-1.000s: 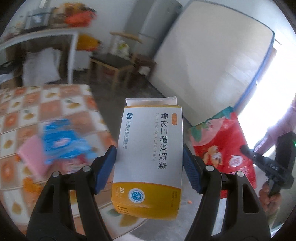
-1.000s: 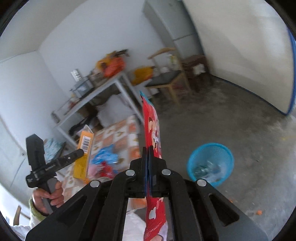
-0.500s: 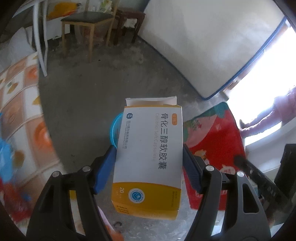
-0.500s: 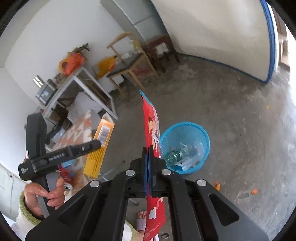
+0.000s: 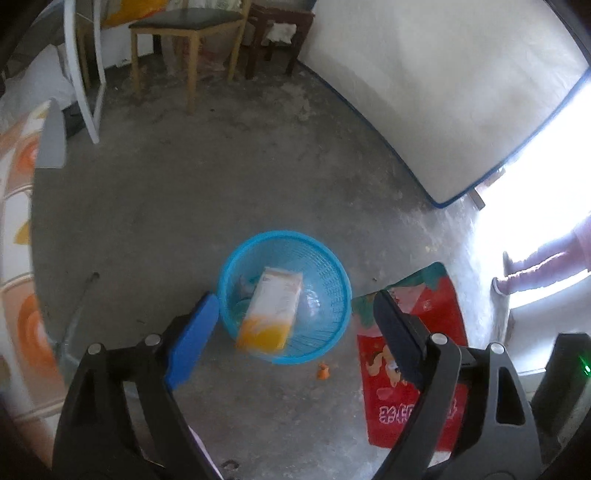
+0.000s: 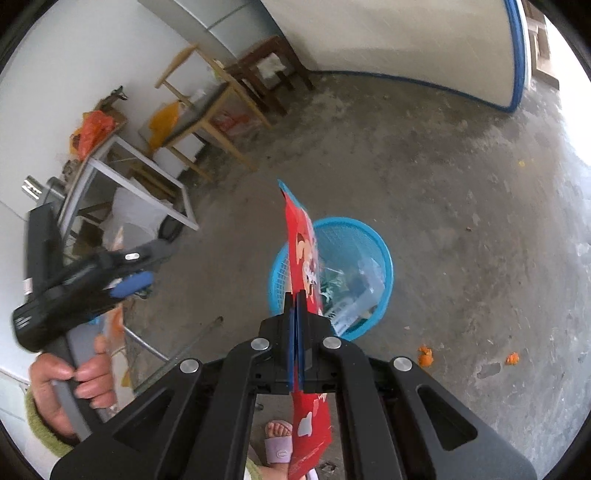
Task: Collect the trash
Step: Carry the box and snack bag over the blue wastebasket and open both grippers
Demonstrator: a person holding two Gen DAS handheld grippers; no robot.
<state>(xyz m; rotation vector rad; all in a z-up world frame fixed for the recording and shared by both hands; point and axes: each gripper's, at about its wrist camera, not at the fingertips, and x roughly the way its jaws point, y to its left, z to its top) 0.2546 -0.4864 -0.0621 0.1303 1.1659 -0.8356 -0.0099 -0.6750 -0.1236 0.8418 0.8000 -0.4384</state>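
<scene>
A blue plastic basket (image 5: 334, 295) (image 6: 369, 236) stands on the concrete floor. The white and orange medicine box (image 5: 271, 308) is blurred in mid-fall over the basket's mouth, clear of my left gripper (image 5: 295, 325). That gripper hangs above the basket with its jaws opening and nothing between them. My right gripper (image 6: 297, 306) is shut on a flat red snack bag (image 6: 301, 254) (image 5: 413, 376), held edge-on over the basket's left rim. Plastic trash lies inside the basket.
Wooden chairs (image 5: 184, 33) and a stool stand at the back by a mattress (image 5: 461, 96) leaning on the wall. A patterned table edge (image 5: 14, 258) is at left. Orange scraps (image 6: 424, 356) lie on the floor. A sandalled foot (image 6: 279, 441) is below.
The left gripper swung from the table to above the basket, opened, and the medicine box dropped out of it. The right gripper came down over the basket, still holding the red bag.
</scene>
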